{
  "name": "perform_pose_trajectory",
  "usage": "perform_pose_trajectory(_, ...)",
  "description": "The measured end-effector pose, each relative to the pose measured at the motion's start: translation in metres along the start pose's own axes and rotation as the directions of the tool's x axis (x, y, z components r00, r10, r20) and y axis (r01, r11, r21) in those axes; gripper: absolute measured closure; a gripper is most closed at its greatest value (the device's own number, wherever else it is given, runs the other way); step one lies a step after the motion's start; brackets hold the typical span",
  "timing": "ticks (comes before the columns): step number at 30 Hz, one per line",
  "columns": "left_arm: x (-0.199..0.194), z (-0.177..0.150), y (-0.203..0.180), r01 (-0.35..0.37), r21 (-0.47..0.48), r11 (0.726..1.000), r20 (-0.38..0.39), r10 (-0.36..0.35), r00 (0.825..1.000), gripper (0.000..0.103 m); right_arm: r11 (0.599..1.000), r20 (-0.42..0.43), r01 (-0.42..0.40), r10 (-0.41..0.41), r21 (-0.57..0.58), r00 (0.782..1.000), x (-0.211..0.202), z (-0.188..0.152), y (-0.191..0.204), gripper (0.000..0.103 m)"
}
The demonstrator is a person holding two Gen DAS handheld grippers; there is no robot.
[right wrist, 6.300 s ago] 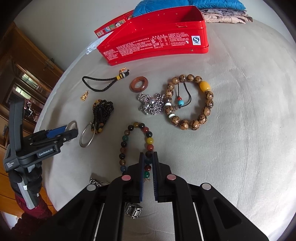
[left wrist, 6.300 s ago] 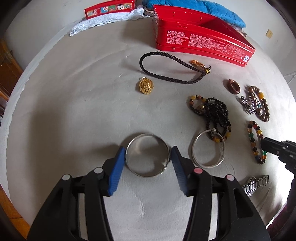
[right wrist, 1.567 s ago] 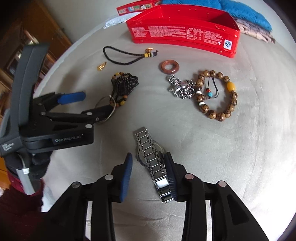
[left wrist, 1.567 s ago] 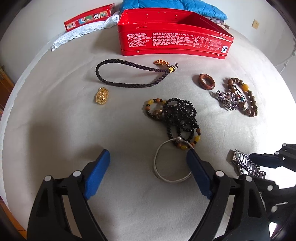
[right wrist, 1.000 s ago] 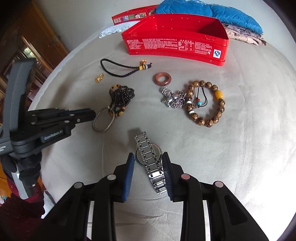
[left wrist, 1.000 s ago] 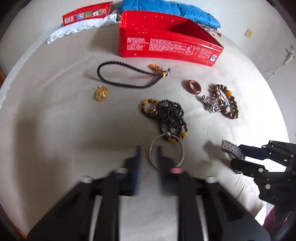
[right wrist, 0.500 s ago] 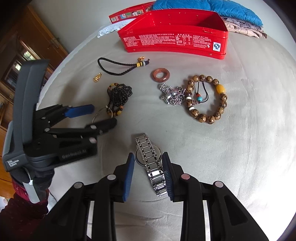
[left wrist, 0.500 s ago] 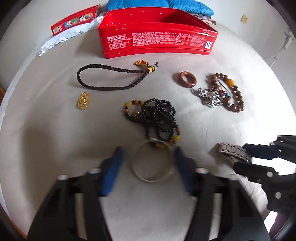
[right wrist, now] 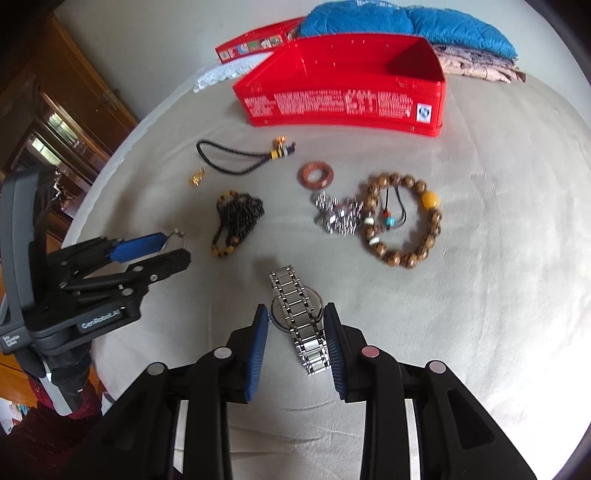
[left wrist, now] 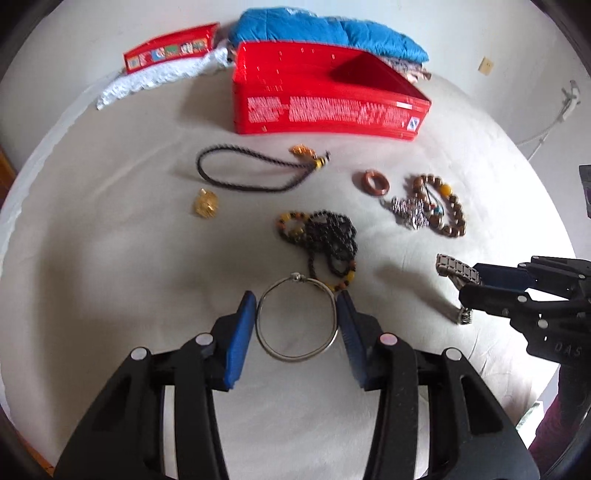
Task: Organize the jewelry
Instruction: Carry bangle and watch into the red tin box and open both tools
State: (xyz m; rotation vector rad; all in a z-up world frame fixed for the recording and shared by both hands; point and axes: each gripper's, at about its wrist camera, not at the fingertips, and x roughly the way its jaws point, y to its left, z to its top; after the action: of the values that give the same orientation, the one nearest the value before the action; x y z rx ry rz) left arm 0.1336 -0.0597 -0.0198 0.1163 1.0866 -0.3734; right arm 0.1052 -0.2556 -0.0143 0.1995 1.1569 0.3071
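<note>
A thin silver bangle sits between the blue pads of my left gripper, which is shut on it; both pads press its sides. In the right wrist view only its clasp shows at the left gripper. My right gripper is shut on a steel watch, gripping its round case, with the band ends hanging free above the grey bedsheet. From the left the watch and right gripper appear at the right edge. An open red tin stands at the back.
On the sheet lie a black cord with a gold charm, a gold pendant, a black bead necklace, a brown ring, a silver cluster and a wooden bead bracelet. Folded blue fabric and a red lid lie behind the tin.
The left gripper's pads, which stood apart from the bangle half a second ago, now press against it. The right gripper keeps its hold on the watch and has barely moved.
</note>
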Motion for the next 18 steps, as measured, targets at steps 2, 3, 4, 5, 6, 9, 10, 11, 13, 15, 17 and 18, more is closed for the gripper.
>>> perform_pose_trajectory(2, -0.006, 0.004, 0.000, 0.003, -0.004, 1.000, 0.015, -0.003, 1.000, 0.059, 1.000, 0.016, -0.005, 0.005, 0.000, 1.000, -0.005, 0.005, 0.001, 0.072)
perform_pose_trajectory(3, -0.010, 0.007, 0.001, 0.007, -0.005, 1.000, 0.024, -0.007, 1.000, 0.059, 1.000, 0.023, -0.008, 0.008, 0.000, 1.000, -0.008, 0.006, 0.001, 0.072)
perform_pose_trajectory(4, -0.012, 0.011, 0.001, 0.009, -0.004, 1.000, 0.033, -0.009, 0.999, 0.059, 1.000, 0.030, -0.011, 0.011, -0.001, 0.999, -0.010, 0.009, 0.001, 0.072)
perform_pose_trajectory(5, -0.014, 0.013, 0.000, 0.010, -0.004, 1.000, 0.040, -0.009, 0.999, 0.059, 1.000, 0.038, -0.014, 0.014, -0.001, 0.999, -0.013, 0.011, 0.002, 0.072)
perform_pose_trajectory(6, -0.016, 0.017, 0.000, 0.010, -0.006, 1.000, 0.048, -0.010, 0.999, 0.059, 1.000, 0.049, -0.016, 0.016, -0.001, 0.999, -0.016, 0.015, 0.002, 0.072)
perform_pose_trajectory(9, -0.020, 0.028, -0.002, 0.010, -0.007, 1.000, 0.066, -0.010, 0.998, 0.059, 1.000, 0.080, -0.024, 0.024, 0.001, 0.996, -0.027, 0.026, 0.001, 0.072)
perform_pose_trajectory(10, -0.021, 0.032, -0.003, 0.008, -0.005, 1.000, 0.073, -0.007, 0.997, 0.059, 1.000, 0.087, -0.024, 0.024, 0.002, 0.996, -0.028, 0.030, 0.002, 0.072)
perform_pose_trajectory(11, -0.023, 0.038, -0.004, 0.007, -0.004, 1.000, 0.079, -0.007, 0.997, 0.059, 1.000, 0.099, -0.024, 0.023, 0.004, 0.995, -0.032, 0.036, 0.001, 0.072)
perform_pose_trajectory(13, -0.025, 0.048, -0.004, 0.010, -0.006, 1.000, 0.089, -0.009, 0.996, 0.059, 1.000, 0.117, -0.025, 0.024, 0.006, 0.993, -0.039, 0.045, 0.000, 0.072)
perform_pose_trajectory(15, -0.028, 0.063, -0.006, 0.009, -0.005, 1.000, 0.106, -0.009, 0.994, 0.059, 1.000, 0.140, -0.027, 0.025, 0.008, 0.990, -0.047, 0.060, -0.001, 0.072)
perform_pose_trajectory(17, -0.030, 0.081, -0.007, 0.007, -0.002, 1.000, 0.123, -0.007, 0.992, 0.059, 0.999, 0.169, -0.029, 0.026, 0.014, 0.985, -0.055, 0.079, -0.002, 0.072)
perform_pose_trajectory(18, -0.032, 0.093, -0.009, 0.007, -0.001, 1.000, 0.139, -0.006, 0.990, 0.059, 0.999, 0.184, -0.028, 0.025, 0.016, 0.983, -0.057, 0.089, -0.002, 0.072)
